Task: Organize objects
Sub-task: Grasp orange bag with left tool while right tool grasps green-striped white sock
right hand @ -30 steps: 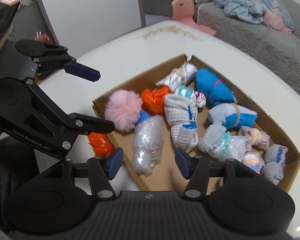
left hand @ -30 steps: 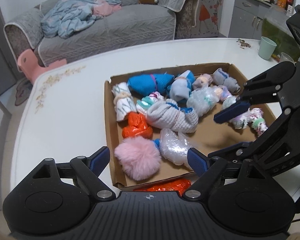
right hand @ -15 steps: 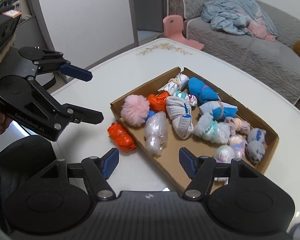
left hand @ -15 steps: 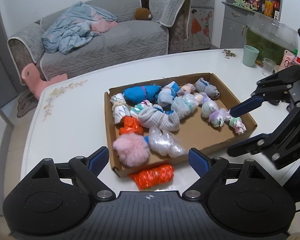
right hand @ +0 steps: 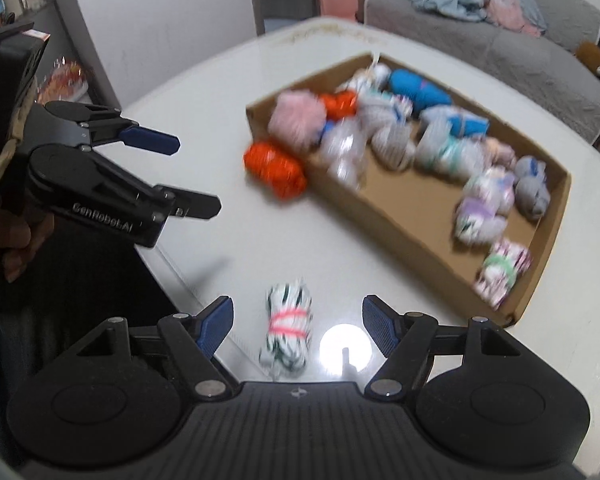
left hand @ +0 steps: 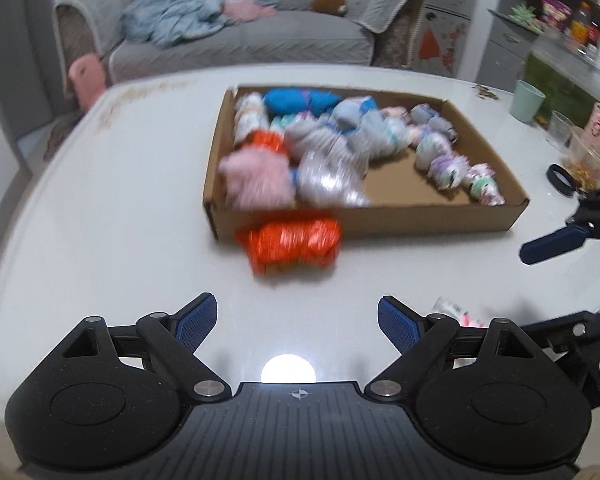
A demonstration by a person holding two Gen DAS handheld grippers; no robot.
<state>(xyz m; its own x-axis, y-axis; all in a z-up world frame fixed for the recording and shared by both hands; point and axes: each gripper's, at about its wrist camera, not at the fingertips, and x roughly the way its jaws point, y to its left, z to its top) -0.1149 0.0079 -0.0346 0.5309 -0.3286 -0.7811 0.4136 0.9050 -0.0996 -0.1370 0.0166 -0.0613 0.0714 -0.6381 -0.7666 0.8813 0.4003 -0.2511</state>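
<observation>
A shallow cardboard box (left hand: 380, 224) (right hand: 428, 236) on the white table holds several rolled sock bundles and a pink pompom (left hand: 256, 180) (right hand: 296, 120). An orange bundle (left hand: 294, 242) (right hand: 276, 170) lies on the table against the box's near wall. A white-and-green bundle with a pink band (right hand: 287, 330) lies on the table between my right gripper's open fingers. My left gripper (left hand: 296, 322) (right hand: 188, 178) is open and empty, pulled back from the box. My right gripper (right hand: 298, 322) is open; it shows at the right edge of the left wrist view (left hand: 552, 244).
A green cup (left hand: 527, 101), a glass (left hand: 560, 130) and snack packets stand at the table's right side. A grey sofa with blankets (left hand: 236, 28) and a pink stool (left hand: 86, 80) are beyond the table. The table's near edge runs by my left gripper.
Both grippers have pulled back and away from the box. The white-and-green bundle has come into the right wrist view between the right fingers. Both views are motion-blurred now.
</observation>
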